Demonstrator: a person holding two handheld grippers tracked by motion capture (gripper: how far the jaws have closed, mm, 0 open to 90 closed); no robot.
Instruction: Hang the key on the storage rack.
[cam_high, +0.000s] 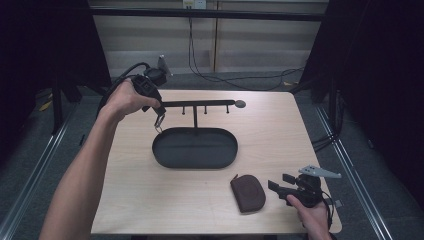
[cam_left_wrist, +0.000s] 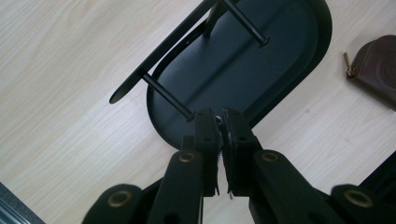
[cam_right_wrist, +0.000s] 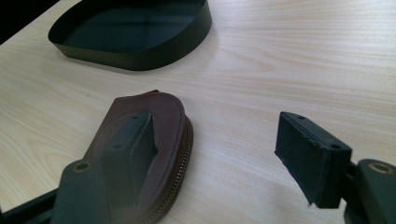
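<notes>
A black stand has an oval tray (cam_high: 165, 159) (cam_left_wrist: 243, 65) (cam_right_wrist: 135, 60) and a horizontal bar (cam_high: 200, 104) with short pegs (cam_left_wrist: 168, 96) under it. My left gripper (cam_high: 159, 115) (cam_left_wrist: 220, 125) hovers at the bar's left end, just past the nearest peg. It is shut on a small metal clip (cam_high: 159, 124) (cam_left_wrist: 218, 122) that hangs below the jaws. A brown zipped leather pouch (cam_high: 248, 192) (cam_left_wrist: 376, 67) (cam_right_wrist: 170, 116) lies flat near the table's front. My right gripper (cam_high: 279, 181) (cam_right_wrist: 215, 130) stands open just right of it, its left jaw in front of the pouch, nothing between the pads.
The light wooden table (cam_high: 280, 135) ends close behind the stand and just in front of the pouch. Bare wood lies left and right of the tray. Dark curtains stand on both sides, and cables (cam_high: 235, 82) run on the floor behind.
</notes>
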